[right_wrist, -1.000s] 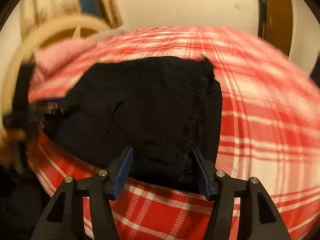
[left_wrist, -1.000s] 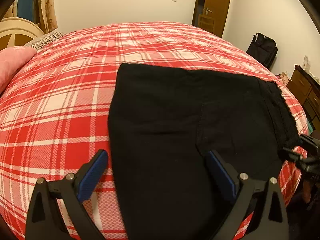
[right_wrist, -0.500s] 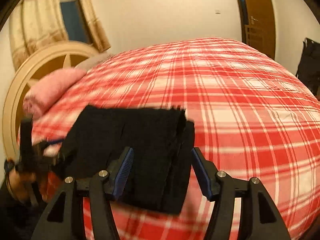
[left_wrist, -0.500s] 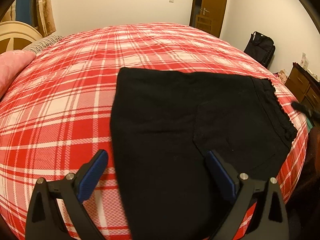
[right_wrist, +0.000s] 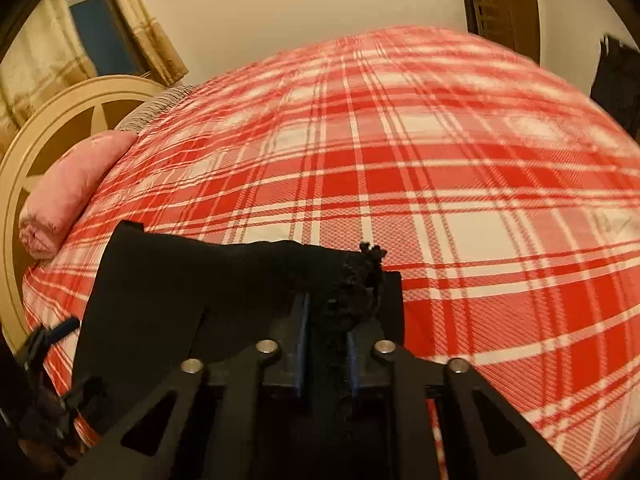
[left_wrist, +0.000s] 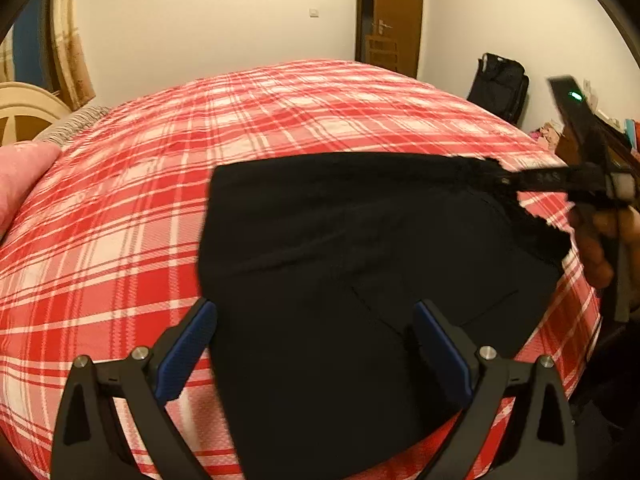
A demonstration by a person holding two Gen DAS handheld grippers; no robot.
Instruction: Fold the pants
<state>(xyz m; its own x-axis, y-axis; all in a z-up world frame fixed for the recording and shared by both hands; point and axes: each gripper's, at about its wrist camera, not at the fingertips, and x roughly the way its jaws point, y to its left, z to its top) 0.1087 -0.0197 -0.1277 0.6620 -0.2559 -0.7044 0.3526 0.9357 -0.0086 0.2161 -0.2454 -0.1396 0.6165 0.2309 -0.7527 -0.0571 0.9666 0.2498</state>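
Note:
Black pants (left_wrist: 340, 248) lie folded on the red plaid bed (left_wrist: 120, 208), frayed hem to the right. My left gripper (left_wrist: 314, 344) hovers open low over their near part, one blue pad (left_wrist: 188, 344) over the left edge and the other over the cloth. In the right wrist view my right gripper (right_wrist: 326, 340) is shut on the frayed hem (right_wrist: 360, 284), which bunches up between the pads. The left wrist view shows the right gripper (left_wrist: 560, 180) and a hand (left_wrist: 600, 240) at the hem's far corner.
A pink pillow (right_wrist: 72, 188) and a round cream headboard (right_wrist: 52, 120) stand at the bed's left end. A door (left_wrist: 394, 12), a black bag (left_wrist: 500, 84) and a dresser lie beyond the right side. Bare plaid bedding stretches behind the pants.
My right gripper, open over the hem before, has shut on the frayed hem and lifted it a little. The left gripper stays open over the pants' near part.

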